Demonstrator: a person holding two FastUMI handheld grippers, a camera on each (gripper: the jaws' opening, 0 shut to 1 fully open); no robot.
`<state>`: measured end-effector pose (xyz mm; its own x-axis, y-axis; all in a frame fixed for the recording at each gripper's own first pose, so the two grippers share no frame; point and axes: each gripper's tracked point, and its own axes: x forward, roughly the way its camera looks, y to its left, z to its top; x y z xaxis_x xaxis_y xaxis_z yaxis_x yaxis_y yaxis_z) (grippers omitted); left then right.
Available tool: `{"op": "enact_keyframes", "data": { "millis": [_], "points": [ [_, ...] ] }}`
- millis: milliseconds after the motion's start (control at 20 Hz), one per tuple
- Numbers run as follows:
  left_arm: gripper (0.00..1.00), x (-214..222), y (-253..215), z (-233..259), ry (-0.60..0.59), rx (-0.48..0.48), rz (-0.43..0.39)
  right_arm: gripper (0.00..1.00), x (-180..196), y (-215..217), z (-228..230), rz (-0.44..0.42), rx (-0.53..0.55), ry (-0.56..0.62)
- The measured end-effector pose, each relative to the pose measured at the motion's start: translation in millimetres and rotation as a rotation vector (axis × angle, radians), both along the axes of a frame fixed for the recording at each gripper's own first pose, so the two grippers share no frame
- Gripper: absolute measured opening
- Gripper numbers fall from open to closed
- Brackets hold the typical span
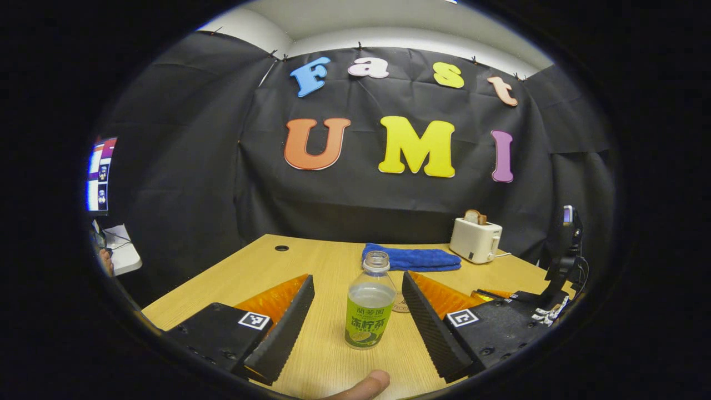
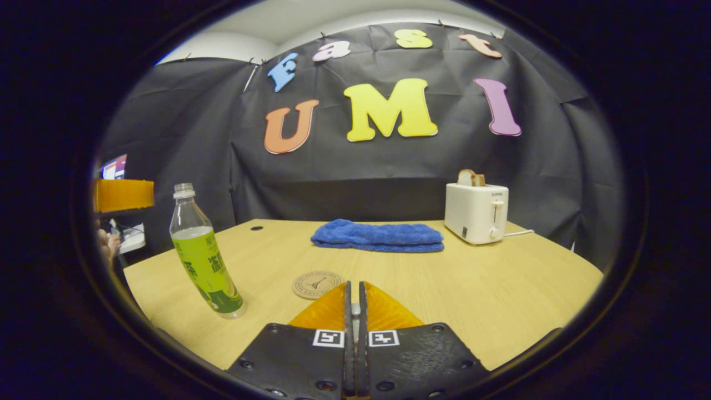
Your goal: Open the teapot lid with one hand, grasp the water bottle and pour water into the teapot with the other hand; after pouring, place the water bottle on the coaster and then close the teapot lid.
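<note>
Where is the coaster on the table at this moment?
In the right gripper view, the coaster lies flat on the table, just ahead of the right gripper, right of the water bottle, nearer than the blue towel.

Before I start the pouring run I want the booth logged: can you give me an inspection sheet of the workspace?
Surface: wooden table, with a small round hole near its far left edge.
Job's things: water bottle upright, uncapped, partly full; coaster flat beside it. Teapot: nothing seen.
Clutter: folded blue towel; white toaster with a slice of bread in its slot.
Grippers: left gripper open, fingers either side of the bottle, not touching it; right gripper shut, holding nothing.
Cables: white toaster cord running off right.
Surroundings: black cloth wall; lit monitor at far left.
</note>
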<state>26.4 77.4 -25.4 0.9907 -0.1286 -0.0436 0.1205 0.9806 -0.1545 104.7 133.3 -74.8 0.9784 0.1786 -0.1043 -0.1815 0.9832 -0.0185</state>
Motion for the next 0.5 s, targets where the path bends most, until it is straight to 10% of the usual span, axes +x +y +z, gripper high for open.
{"op": "enact_keyframes", "data": {
  "millis": [500],
  "points": [
    [0.96,3.6,-8.7,-17.8,-0.047,0.016,-0.146,0.01,-32.2,-11.8,39.9,-0.003,-0.014,-0.116]
  ]
}}
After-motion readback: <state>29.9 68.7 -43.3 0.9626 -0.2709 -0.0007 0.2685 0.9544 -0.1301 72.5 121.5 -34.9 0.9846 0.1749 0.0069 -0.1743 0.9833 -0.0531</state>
